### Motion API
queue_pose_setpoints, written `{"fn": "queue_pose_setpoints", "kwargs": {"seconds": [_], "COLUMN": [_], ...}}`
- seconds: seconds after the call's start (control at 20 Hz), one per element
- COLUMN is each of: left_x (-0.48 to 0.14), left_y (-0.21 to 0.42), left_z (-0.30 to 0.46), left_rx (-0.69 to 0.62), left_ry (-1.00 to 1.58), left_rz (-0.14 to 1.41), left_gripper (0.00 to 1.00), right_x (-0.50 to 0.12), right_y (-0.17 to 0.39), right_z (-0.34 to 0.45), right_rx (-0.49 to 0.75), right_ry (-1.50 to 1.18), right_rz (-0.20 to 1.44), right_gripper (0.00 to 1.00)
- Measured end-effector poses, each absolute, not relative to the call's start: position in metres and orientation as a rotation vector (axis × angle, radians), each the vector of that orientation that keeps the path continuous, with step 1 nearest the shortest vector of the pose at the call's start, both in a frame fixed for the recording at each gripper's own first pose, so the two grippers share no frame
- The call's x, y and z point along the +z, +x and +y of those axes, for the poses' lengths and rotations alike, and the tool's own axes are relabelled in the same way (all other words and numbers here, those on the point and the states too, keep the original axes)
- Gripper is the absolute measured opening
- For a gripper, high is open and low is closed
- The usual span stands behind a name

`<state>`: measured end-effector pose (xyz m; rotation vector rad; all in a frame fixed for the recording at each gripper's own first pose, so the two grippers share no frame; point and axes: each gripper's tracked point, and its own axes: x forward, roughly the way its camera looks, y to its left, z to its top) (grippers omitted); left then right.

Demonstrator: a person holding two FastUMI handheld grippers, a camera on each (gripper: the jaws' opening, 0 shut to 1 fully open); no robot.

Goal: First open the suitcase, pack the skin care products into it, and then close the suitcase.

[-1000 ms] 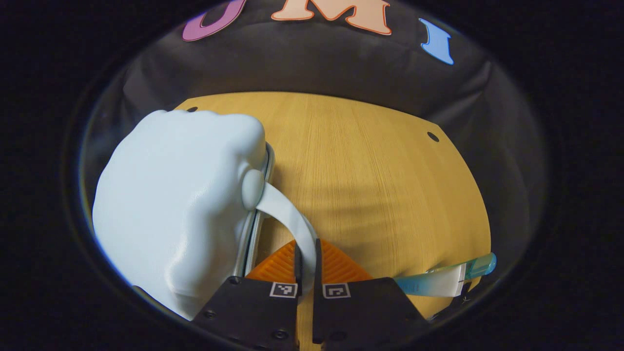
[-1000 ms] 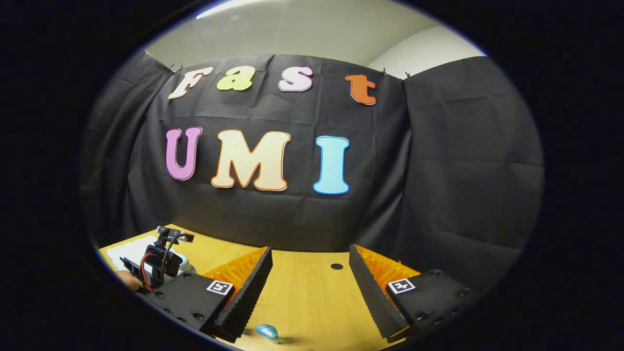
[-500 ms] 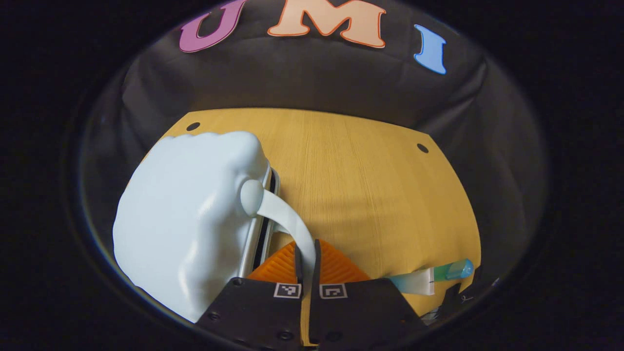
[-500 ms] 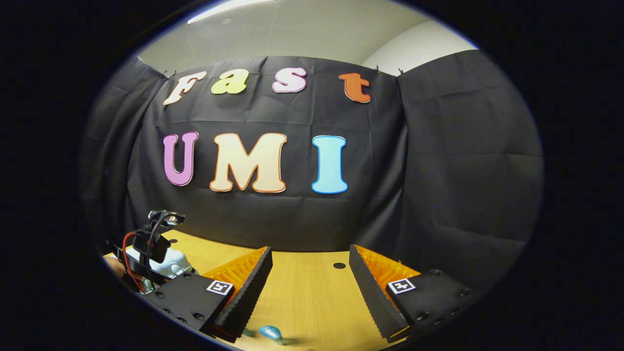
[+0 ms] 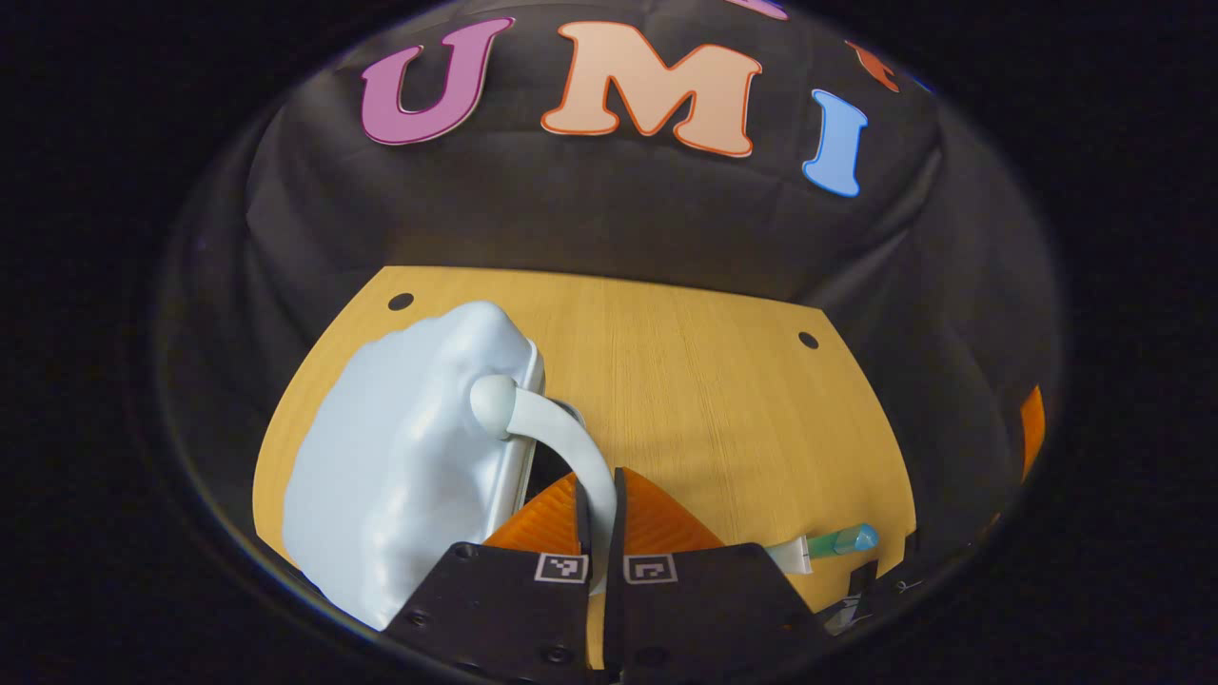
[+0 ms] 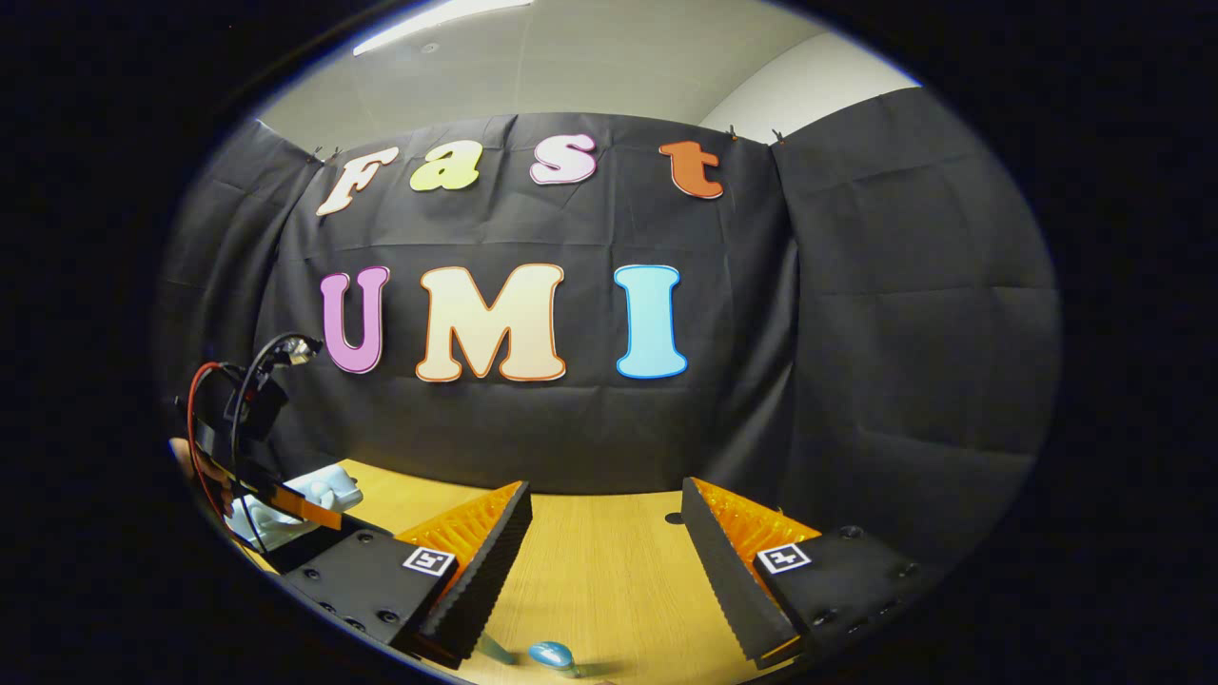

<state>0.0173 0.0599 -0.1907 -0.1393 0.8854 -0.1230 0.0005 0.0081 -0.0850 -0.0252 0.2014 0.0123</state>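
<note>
While left gripper clamps suitcase handle, right gripper apart above tube.

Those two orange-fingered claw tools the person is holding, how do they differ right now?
The left gripper has its fingers pressed together on the pale blue suitcase's handle strap, while the right gripper stands wide open and holds nothing. The left one works at the suitcase, whose lid shows a dark gap; the right one hangs above the wooden table with a blue-capped tube below it. Both have ridged orange fingers on black bodies with square markers.
</note>
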Motion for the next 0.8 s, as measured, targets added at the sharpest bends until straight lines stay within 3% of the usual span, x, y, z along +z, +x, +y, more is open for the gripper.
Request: {"fn": "queue_pose_setpoints", "kwargs": {"seconds": [0.8], "left_x": [-0.11], "left_y": [0.054], "left_z": [0.21], "left_rx": [-0.118], "left_ry": [-0.175], "left_rz": [0.708], "left_gripper": [0.0], "right_x": [-0.084], "right_y": [0.002], "right_z": [0.11], "right_rx": [0.033], "right_ry": [-0.015], "right_rz": [0.179], "right_gripper": [0.99]}}
